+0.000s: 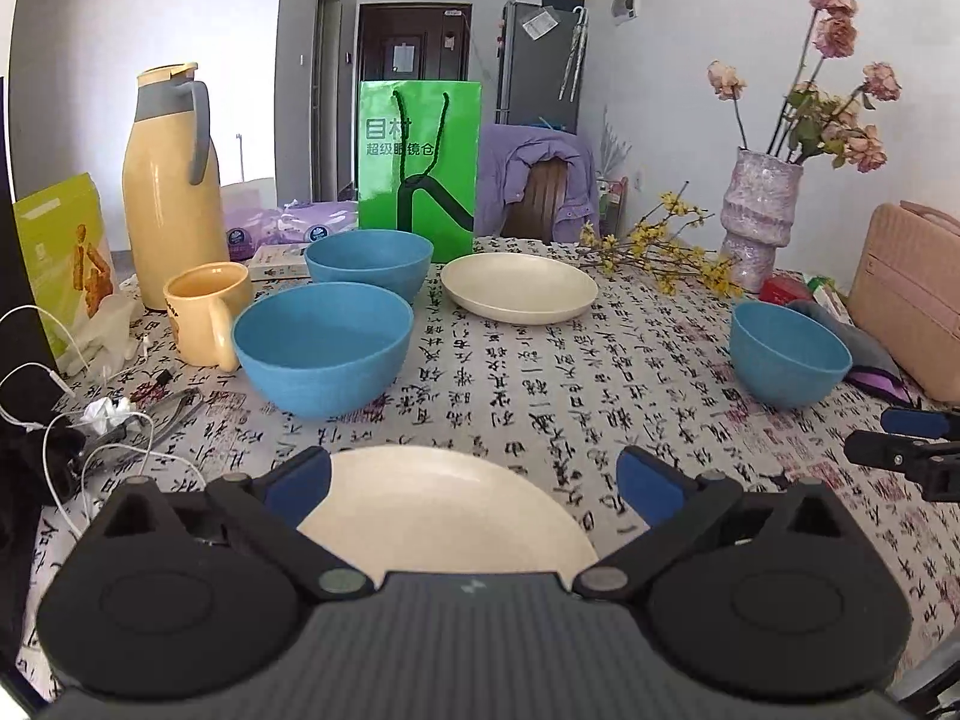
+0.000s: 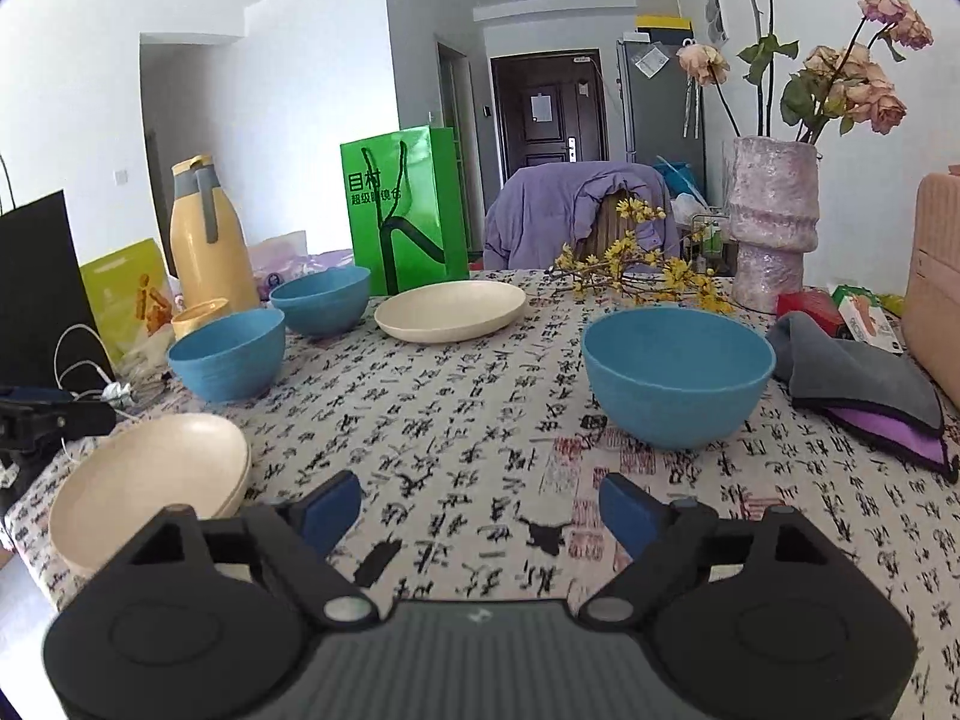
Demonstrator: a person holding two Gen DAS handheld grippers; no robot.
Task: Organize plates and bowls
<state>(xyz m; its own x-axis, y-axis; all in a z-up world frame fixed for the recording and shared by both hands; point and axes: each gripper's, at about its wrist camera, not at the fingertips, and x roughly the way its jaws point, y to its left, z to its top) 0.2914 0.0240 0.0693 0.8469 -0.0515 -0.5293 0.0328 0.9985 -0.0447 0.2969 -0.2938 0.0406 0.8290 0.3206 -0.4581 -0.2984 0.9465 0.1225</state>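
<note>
Plates and bowls lie spread over my patterned tablecloth (image 2: pixel 480 420): cream stacked plates (image 2: pixel 150 474) at its near left edge, a lone cream plate (image 1: pixel 519 287) and two blue bowls (image 1: pixel 322 345) farther back, a third bowl (image 2: pixel 678 381) right. My left gripper (image 1: pixel 474 483) and right gripper (image 2: pixel 480 507) both gape empty.

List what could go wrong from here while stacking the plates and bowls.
1. The near plates sit close to the table edge beside loose white cables; the left gripper, open over them, could snag a cable or nudge the plates off.
2. The far plate lies next to yellow flower twigs and a tall vase; reaching there may knock the vase.
</note>
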